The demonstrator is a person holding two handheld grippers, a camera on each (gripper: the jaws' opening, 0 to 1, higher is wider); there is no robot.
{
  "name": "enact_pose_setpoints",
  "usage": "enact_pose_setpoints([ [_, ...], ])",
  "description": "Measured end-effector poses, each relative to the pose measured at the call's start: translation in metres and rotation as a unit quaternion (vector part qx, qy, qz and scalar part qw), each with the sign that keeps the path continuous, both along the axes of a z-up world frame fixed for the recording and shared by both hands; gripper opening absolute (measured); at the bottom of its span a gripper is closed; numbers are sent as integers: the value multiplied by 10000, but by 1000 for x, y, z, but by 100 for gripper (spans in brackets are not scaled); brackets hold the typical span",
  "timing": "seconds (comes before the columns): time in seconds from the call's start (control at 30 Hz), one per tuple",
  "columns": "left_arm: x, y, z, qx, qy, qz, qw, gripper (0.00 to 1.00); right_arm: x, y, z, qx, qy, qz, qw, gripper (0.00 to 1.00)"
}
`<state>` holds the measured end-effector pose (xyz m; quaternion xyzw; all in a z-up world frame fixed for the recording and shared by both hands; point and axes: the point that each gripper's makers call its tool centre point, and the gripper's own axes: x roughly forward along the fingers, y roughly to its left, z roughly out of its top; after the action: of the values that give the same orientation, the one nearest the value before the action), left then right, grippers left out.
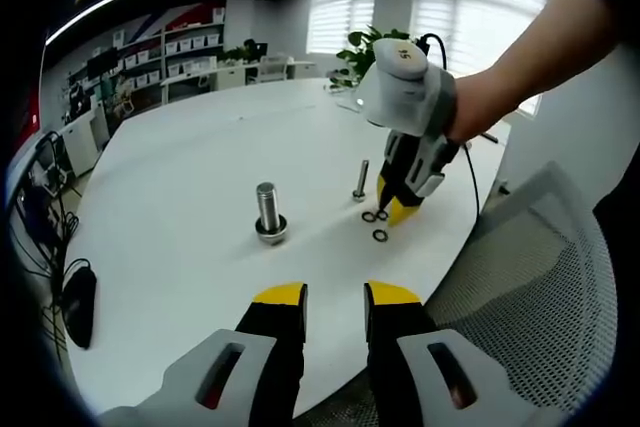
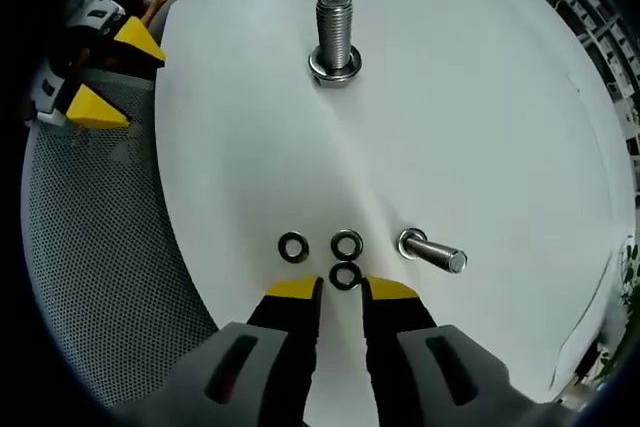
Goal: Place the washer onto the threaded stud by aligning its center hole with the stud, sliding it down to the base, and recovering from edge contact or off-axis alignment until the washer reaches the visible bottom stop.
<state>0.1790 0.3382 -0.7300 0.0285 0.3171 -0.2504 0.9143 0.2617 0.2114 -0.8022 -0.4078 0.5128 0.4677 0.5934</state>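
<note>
Our left gripper (image 1: pixel 335 297) hovers low over the white table (image 1: pixel 180 227), jaws apart and empty. Right of the large threaded stud (image 1: pixel 268 210), our right gripper (image 2: pixel 340 290) tips steeply down, jaws open around one washer (image 2: pixel 345 275) beside the smaller stud (image 2: pixel 432 250).

A: What colours are there?
B: White desk (image 2: pixel 480 97), dark washers (image 2: pixel 346 244), silvery metal studs (image 2: pixel 334 32)
A: And the grippers?
B: Yellow-tipped black jaws on both; grey mesh-patterned chair (image 2: pixel 100 247) beside
</note>
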Motion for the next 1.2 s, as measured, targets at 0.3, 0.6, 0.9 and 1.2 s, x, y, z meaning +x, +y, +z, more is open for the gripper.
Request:
enact_pose_setpoints([
  [0.3, 0, -1, 0, 3, 4, -18, 10000, 20, 0, 1, 0, -15, -31, 97, 9999, 19],
  [0.6, 0, 0, 0, -3, -10, -10, 10000, 19, 2, 3, -1, -231, -2, 103, 9997, 17],
  [0.9, 0, 0, 1, -2, -28, 5, 10000, 19, -1, 4, 0, -524, -36, 236, 9983, 16],
  [1.2, 0, 1, 1, -2, -39, 20, 10000, 18, 1, 5, -2, -762, -304, 355, 9960, 15],
])
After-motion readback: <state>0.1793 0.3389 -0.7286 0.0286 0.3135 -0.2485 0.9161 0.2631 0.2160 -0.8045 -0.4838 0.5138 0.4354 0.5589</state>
